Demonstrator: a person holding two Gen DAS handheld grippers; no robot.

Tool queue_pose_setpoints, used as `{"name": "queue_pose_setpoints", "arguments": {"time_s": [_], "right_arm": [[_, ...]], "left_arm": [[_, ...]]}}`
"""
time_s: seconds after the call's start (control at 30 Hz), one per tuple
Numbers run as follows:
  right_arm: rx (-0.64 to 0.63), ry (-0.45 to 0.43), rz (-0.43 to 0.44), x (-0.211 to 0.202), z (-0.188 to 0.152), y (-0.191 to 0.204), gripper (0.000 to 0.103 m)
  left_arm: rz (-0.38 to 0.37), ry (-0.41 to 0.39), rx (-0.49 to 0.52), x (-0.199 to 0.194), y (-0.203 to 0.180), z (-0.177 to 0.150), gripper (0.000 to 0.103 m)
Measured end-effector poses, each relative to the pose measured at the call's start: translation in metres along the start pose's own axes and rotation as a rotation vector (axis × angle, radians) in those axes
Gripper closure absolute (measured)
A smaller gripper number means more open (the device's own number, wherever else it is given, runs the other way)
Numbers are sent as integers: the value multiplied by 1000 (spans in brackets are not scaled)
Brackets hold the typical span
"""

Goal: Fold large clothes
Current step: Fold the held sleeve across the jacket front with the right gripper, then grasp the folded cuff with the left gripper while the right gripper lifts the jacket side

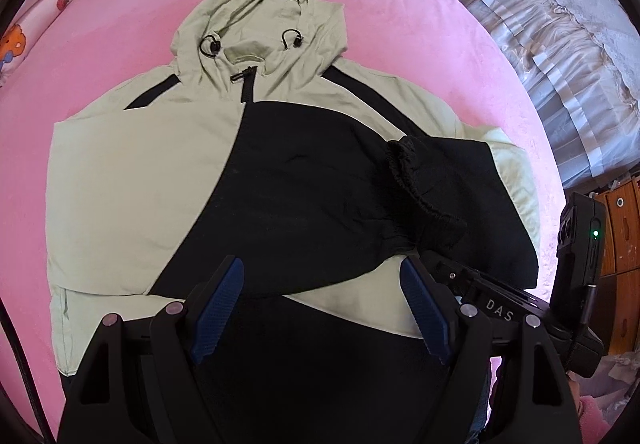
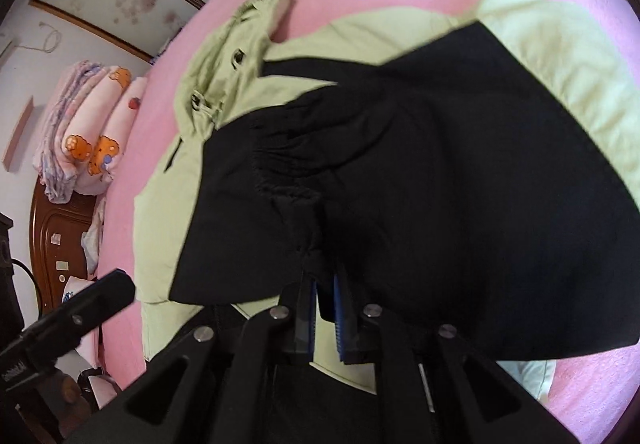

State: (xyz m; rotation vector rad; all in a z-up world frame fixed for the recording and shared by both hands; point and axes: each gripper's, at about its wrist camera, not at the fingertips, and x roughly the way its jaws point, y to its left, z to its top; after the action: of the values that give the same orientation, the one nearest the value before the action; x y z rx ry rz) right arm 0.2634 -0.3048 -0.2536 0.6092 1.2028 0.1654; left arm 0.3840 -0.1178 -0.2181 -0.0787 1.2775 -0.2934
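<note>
A light green and black hooded jacket (image 1: 140, 172) lies face up on the pink bed, hood at the far end. One black sleeve lies folded across the chest. My left gripper (image 1: 322, 272) is open and empty above the jacket's lower hem, its blue pads (image 1: 218, 308) wide apart. My right gripper (image 2: 326, 292) is shut on the black elastic cuff (image 2: 304, 204) of the other sleeve and holds it over the jacket's body. In the left wrist view that cuff (image 1: 424, 196) hangs at the right, with the right gripper's body below it.
The pink bedspread (image 1: 400, 24) surrounds the jacket. Folded cartoon-print quilts (image 2: 96, 132) lie at the bed's far left by a wooden headboard (image 2: 60, 244). A grey ruffled cover (image 1: 560, 44) and a wooden drawer unit (image 1: 624, 224) stand to the right.
</note>
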Motion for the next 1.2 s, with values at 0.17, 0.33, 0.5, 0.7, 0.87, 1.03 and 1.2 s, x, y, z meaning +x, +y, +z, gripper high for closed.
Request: {"name": "queue_pose_setpoints", "arguments": {"time_s": [0.17, 0.33, 0.5, 0.7, 0.87, 1.03, 1.2], "right_arm": [[2, -12, 3, -18, -8, -14, 51], [-8, -39, -2, -45, -22, -29, 47], [10, -46, -39, -70, -34, -53, 47], [48, -23, -89, -84, -46, -87, 47], [100, -53, -133, -96, -59, -116, 47], [106, -54, -163, -86, -56, -136, 47], [97, -62, -140, -76, -52, -141, 47]], "left_arm": [[-55, 72, -26, 19, -10, 0, 24], [-158, 160, -92, 41, -19, -8, 24], [-242, 232, -175, 65, -27, -21, 24], [-279, 216, -284, 86, -37, -29, 25], [-308, 195, -354, 105, -45, -23, 40], [-272, 199, -377, 125, -57, -20, 63], [-251, 173, -438, 132, -65, -18, 93]]}}
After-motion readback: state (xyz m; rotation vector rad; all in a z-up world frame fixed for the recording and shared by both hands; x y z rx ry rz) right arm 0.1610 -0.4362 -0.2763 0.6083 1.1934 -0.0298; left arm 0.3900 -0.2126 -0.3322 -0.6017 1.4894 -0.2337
